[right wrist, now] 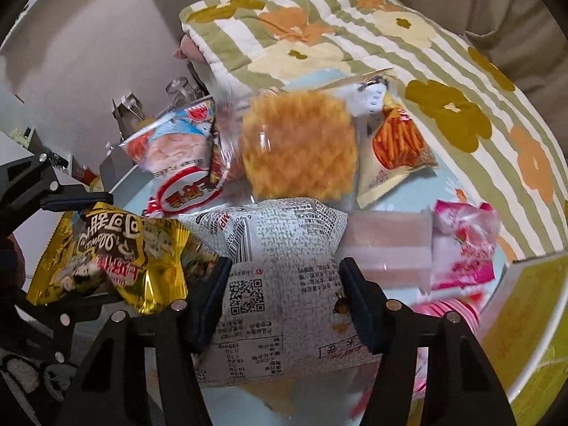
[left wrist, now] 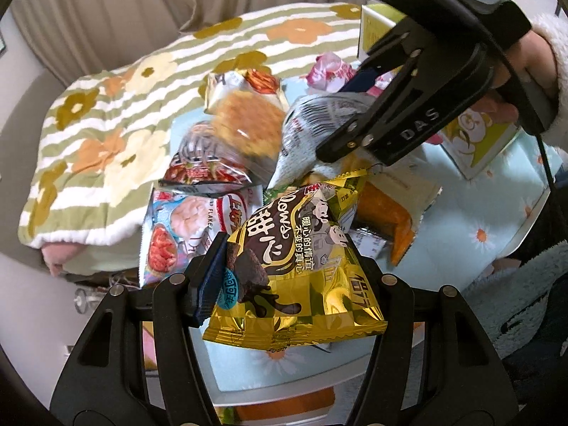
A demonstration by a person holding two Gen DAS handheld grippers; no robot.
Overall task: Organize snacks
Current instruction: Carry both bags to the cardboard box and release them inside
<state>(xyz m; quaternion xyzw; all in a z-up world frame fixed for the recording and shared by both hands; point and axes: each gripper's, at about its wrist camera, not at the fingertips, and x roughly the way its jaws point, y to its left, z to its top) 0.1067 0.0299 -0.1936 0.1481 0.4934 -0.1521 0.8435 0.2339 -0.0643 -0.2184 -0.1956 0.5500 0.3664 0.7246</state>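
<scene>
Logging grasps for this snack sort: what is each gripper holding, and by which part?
The left gripper grips the gold snack bag across its lower body. The right gripper grips the white printed bag across its middle.

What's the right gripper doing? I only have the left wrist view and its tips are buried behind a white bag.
Observer: The right gripper has its fingers either side of the white bag with the QR code, pressing its sides.
Operator: Anything under the right arm? It blocks that corner for me.
Observer: A clear pack of pink wafers lies just right of the white bag.
Operator: And my gold bag, is it really held?
Observer: Yes. From the right wrist the left gripper shows pinching the gold bag from above and below, raised off the table.
</scene>
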